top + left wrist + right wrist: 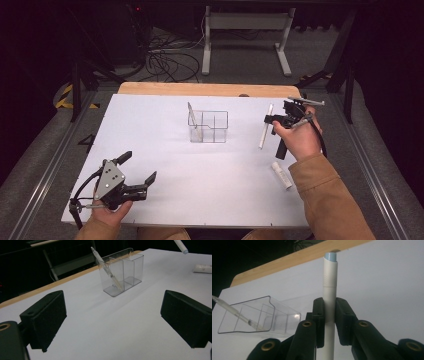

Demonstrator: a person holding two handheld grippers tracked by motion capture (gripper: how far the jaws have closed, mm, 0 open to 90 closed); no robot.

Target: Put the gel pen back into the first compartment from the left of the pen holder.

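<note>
A clear plastic organiser with several compartments stands mid-table. A clear pen leans in its left compartment. My right gripper is shut on a white marker with a pale blue end, held to the right of the organiser, above the sheet. Another white tube lies on the sheet by the right forearm. At the table's front left, my left gripper is open with nothing between its jaws.
A white sheet covers the table, with a wooden edge at the back. Beyond it are cables and a white frame on the floor. Metal rails run along both sides.
</note>
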